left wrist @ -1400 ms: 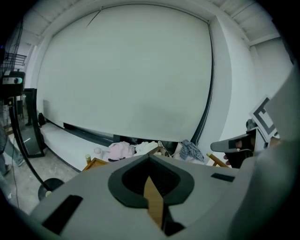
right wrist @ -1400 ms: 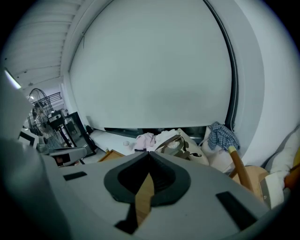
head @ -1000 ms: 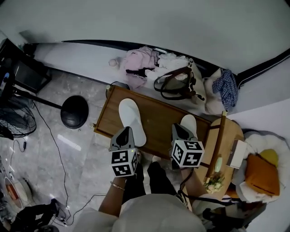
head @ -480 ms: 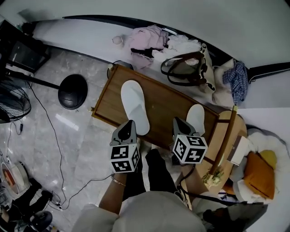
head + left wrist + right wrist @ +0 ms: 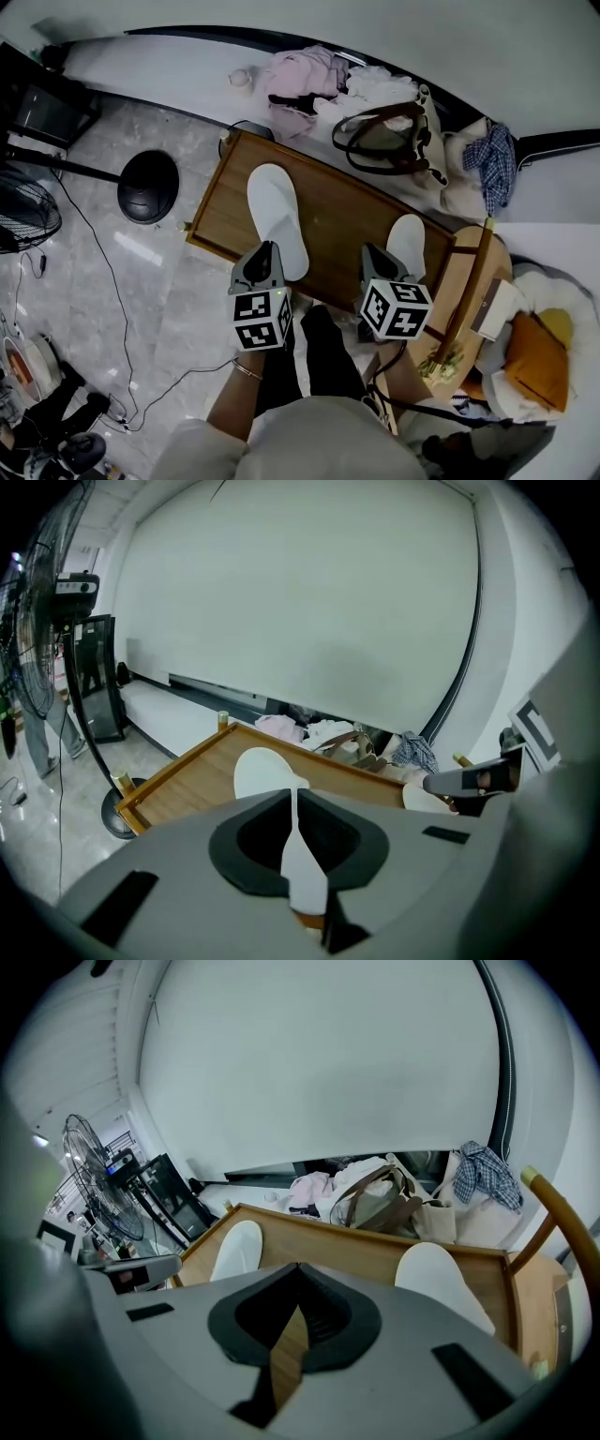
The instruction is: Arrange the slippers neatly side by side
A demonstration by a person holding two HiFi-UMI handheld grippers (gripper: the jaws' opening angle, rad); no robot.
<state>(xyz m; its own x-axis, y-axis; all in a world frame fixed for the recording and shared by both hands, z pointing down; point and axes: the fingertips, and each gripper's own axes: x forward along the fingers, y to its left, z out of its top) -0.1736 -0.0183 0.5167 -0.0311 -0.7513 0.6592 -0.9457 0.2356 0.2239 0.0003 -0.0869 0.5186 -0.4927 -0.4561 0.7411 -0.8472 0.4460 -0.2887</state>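
Two white slippers lie apart on a low wooden table. The left slipper lies slanted at the table's left middle, the right slipper at its near right corner. My left gripper hovers at the heel of the left slipper, shut and empty. My right gripper is just left of the right slipper, jaws together with nothing held. The left gripper view shows the left slipper straight ahead of the gripper. The right gripper view has the right slipper to the right of the gripper.
A brown handbag, pink clothes and a plaid cloth lie beyond the table's far edge. A black fan base stands on the floor to the left, with cables nearby. A round wooden stool adjoins the table's right end.
The head view has shifted a little. Both grippers stay near the table's near edge, shut. The slippers have not moved on the table.
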